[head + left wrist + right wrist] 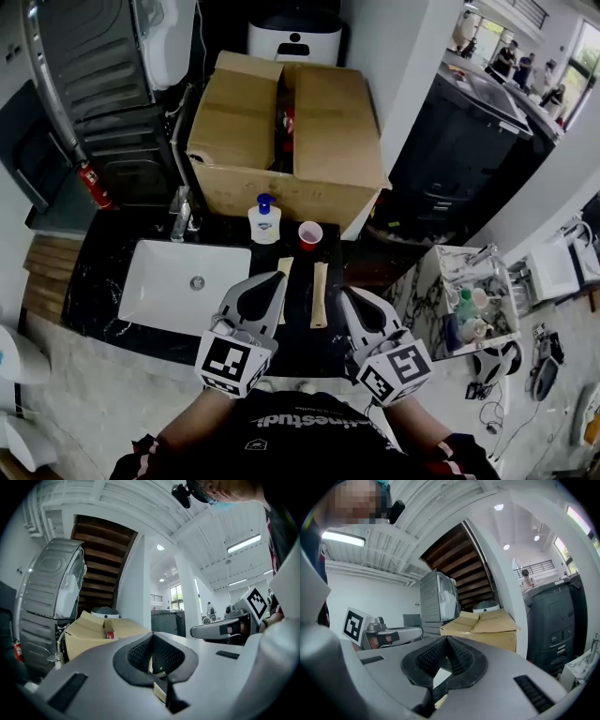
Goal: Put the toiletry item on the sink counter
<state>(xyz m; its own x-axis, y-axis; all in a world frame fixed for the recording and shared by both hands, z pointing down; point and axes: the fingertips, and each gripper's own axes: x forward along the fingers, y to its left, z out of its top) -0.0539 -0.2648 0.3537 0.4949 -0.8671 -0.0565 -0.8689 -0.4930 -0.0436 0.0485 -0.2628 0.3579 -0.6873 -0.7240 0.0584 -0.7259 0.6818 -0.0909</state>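
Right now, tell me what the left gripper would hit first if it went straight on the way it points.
Most likely the cardboard box. The left gripper, jaws shut, points level toward it, apparently high enough to clear the soap bottle, though depth is hard to judge.

A: Head cam, where's it looking from?
B: On my head, aimed fwd & steeply down at the sink counter (94, 272). My left gripper (281, 277) & right gripper (343, 296) sit close, at frame bottom.
A: Gripper cams?
B: One rides each gripper, looks level along its own jaws, v. close to them. Both face the cardboard box (234, 122), so all 3 views share it. Each also catches the other gripper at its side edge.
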